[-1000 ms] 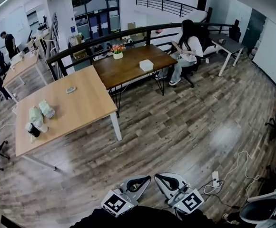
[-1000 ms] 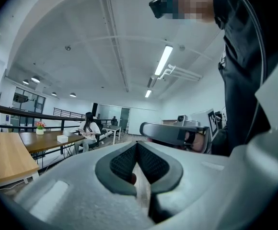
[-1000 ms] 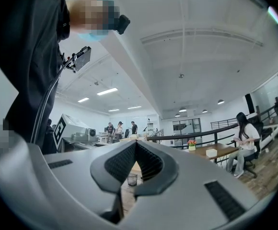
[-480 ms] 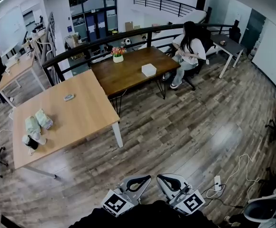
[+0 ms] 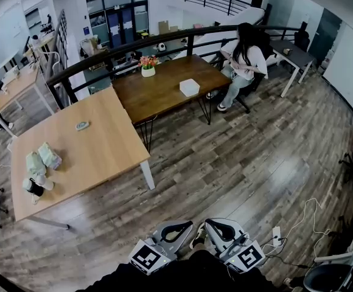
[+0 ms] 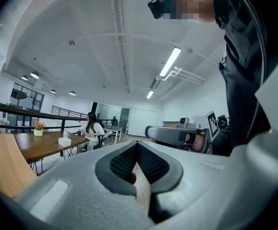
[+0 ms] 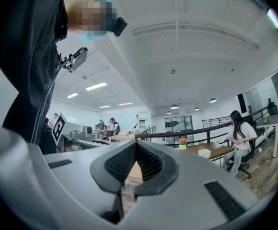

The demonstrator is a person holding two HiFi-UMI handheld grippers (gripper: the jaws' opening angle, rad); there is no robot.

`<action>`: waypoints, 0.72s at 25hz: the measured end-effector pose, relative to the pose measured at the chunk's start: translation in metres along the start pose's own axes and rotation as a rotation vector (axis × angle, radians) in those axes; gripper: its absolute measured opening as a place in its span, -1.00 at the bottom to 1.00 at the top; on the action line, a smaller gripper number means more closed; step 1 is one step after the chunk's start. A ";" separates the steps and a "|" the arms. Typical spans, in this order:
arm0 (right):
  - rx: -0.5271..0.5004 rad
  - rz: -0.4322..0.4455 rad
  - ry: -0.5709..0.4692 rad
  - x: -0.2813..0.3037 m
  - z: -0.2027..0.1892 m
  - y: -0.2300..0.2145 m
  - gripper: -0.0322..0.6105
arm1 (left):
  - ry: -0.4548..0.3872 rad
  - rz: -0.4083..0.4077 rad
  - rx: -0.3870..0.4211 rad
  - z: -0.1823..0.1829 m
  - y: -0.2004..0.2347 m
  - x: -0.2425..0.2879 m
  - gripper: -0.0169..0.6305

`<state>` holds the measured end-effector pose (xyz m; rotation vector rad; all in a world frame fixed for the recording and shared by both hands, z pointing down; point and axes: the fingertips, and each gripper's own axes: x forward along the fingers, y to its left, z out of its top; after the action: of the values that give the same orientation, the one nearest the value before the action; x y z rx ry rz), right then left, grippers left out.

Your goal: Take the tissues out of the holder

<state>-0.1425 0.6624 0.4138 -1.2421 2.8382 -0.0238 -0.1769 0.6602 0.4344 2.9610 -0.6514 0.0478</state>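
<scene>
Far off at the left of the head view stands a light wood table (image 5: 97, 145). On its left end lie two pale green tissue packs (image 5: 42, 158), and next to them a small dark holder (image 5: 33, 186) with white tissue in it. My left gripper (image 5: 187, 225) and right gripper (image 5: 209, 224) hang side by side at the bottom of the view, over the wood floor, well away from the table. Both are shut with nothing between the jaws. The left gripper view shows its pads (image 6: 137, 147) meeting, and the right gripper view shows the same (image 7: 135, 146).
A dark wood table (image 5: 164, 87) behind carries a white box (image 5: 189, 87) and a flower pot (image 5: 148, 66). A person (image 5: 243, 59) sits on a chair at its right end. A small grey object (image 5: 82, 126) lies on the light table. Cables and a power strip (image 5: 276, 236) lie on the floor at the right.
The head view has shifted a little, so the tables sit slightly further left and lower. Both grippers stay shut, low in the frame and close together.
</scene>
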 end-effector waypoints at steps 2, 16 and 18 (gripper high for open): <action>-0.003 0.008 0.000 0.007 0.000 -0.017 -0.89 | -0.007 0.009 -0.012 0.002 0.012 0.014 -0.96; -0.014 0.091 -0.031 0.026 0.011 -0.169 -0.89 | -0.016 0.077 -0.006 0.029 0.071 0.161 -0.96; -0.010 0.096 -0.028 0.024 0.013 -0.191 -0.89 | -0.012 0.092 -0.004 0.029 0.076 0.183 -0.96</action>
<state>-0.0185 0.5151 0.4064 -1.0967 2.8733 0.0110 -0.0428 0.5123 0.4226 2.9280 -0.7877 0.0362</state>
